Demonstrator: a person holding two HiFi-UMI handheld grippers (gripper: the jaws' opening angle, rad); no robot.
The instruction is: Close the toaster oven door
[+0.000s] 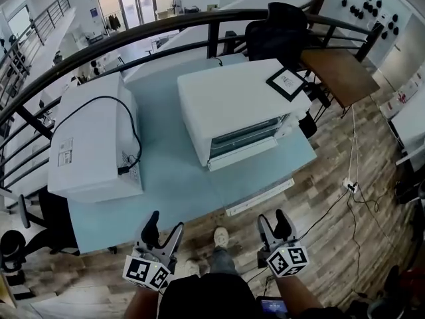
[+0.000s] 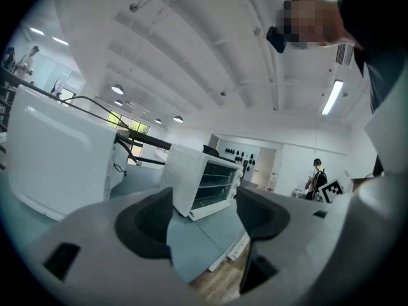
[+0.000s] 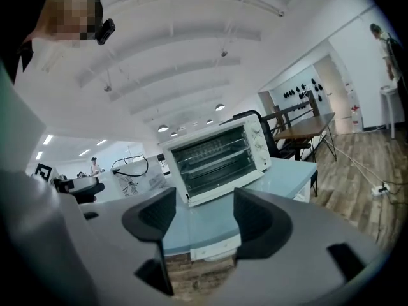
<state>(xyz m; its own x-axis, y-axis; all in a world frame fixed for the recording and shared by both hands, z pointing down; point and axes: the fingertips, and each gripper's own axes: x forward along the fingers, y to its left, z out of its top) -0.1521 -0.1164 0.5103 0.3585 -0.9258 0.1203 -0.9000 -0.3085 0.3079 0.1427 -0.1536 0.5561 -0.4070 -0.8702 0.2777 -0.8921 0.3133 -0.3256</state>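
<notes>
Your left tongs and right tongs hover open and empty off the counter's near edge. The toaster oven door is down.

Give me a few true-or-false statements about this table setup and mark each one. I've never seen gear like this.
1. The toaster oven has its door folded down open. True.
2. The right gripper grips the oven door. False: its jaws stand apart with nothing between them, well short of the oven.
3. A black cable lies across the white appliance on the left. True.
4. The left gripper is clamped shut. False: its jaws stand apart and hold nothing.
5. The toaster oven stands on the wooden floor. False: it stands on the light blue table.
</notes>
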